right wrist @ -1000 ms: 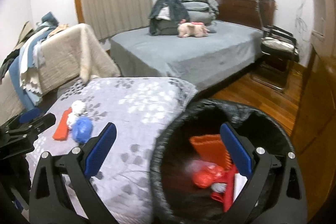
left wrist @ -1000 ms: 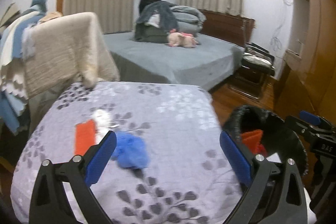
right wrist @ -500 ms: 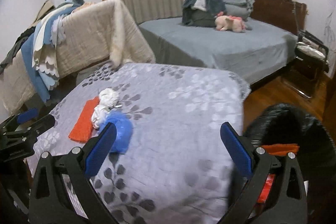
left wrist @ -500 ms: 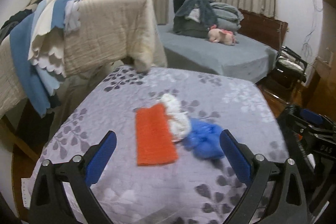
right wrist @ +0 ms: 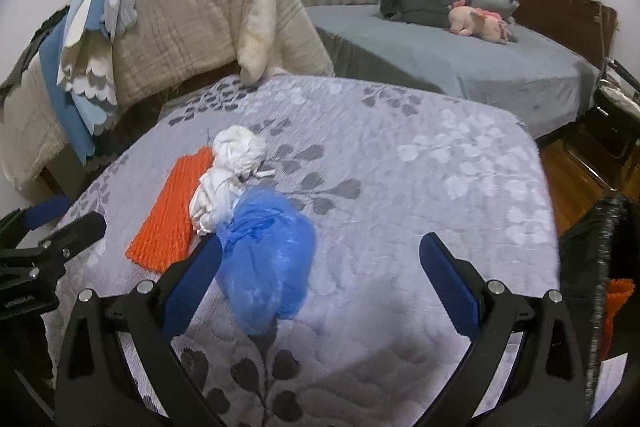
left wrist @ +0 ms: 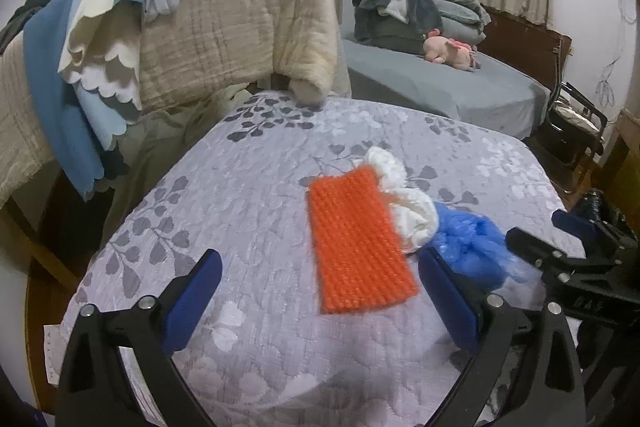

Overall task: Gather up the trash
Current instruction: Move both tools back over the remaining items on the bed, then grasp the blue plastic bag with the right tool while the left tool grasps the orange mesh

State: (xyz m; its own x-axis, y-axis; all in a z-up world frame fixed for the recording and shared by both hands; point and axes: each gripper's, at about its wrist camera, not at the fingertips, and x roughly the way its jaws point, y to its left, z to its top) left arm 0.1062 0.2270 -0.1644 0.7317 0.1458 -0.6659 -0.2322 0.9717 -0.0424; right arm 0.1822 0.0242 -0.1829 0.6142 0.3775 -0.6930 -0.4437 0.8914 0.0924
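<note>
A beige blanket (left wrist: 240, 23) hangs over furniture at the far left. On the grey leaf-patterned cover (right wrist: 400, 155) lie three pieces of trash touching in a row: an orange mesh pad (left wrist: 358, 245), a white crumpled bag (right wrist: 228, 171) and a blue plastic bag (right wrist: 266, 259). The left gripper (left wrist: 320, 301) hovers wide open near the pad, holding nothing. The right gripper (right wrist: 320, 283) is wide open too, its left finger beside the blue bag. A black bin (right wrist: 600, 267) stands at the right edge.

The surface (left wrist: 248, 227) wears matt quilted cloth; the orange pad (left wrist: 358, 245) looks coarsely knitted, the blue bag (right wrist: 266, 263) thin crinkly plastic, the white wad (right wrist: 236, 159) crumpled and soft.
</note>
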